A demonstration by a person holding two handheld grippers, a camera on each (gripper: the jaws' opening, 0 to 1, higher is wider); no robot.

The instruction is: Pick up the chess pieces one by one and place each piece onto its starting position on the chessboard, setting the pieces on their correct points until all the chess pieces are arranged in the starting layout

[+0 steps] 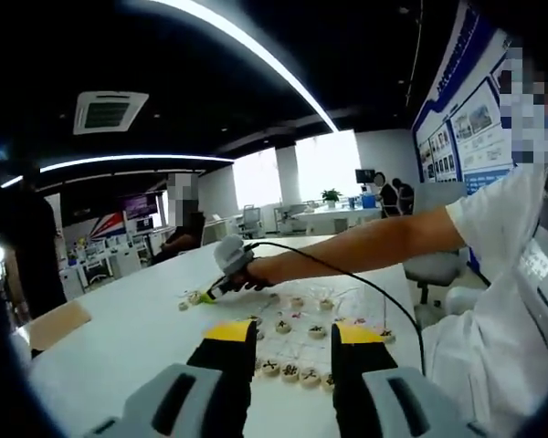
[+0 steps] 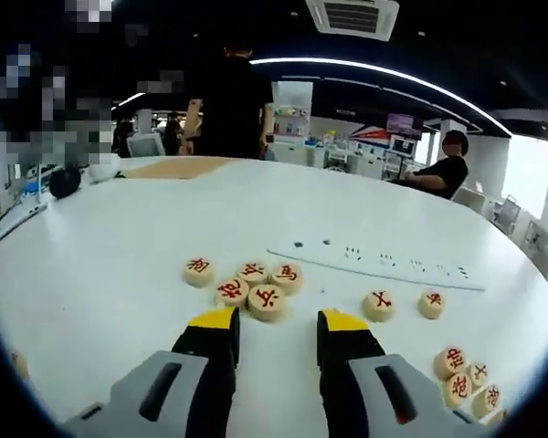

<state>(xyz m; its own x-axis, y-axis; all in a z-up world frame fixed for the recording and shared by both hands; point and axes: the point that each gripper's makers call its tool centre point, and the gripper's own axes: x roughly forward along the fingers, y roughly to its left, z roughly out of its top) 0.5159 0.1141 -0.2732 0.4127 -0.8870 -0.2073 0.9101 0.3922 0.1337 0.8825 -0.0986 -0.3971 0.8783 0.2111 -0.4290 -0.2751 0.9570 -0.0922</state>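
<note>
Right gripper view: a large white round table [image 2: 119, 246] in an open-plan office; a cluster of round wooden chess pieces with red characters [image 2: 247, 285] lies just beyond the right gripper [image 2: 276, 330], jaws spread and empty, a white power strip [image 2: 374, 263] beyond. Left gripper view: left gripper [image 1: 294, 339] spread above dark-charactered wooden pieces [image 1: 290, 370]

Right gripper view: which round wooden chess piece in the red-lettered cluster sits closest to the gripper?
The pale round wooden chess piece at the cluster's near edge, just beyond the right gripper between its yellow tips. The other four cluster pieces lie farther back or leftward.
</note>
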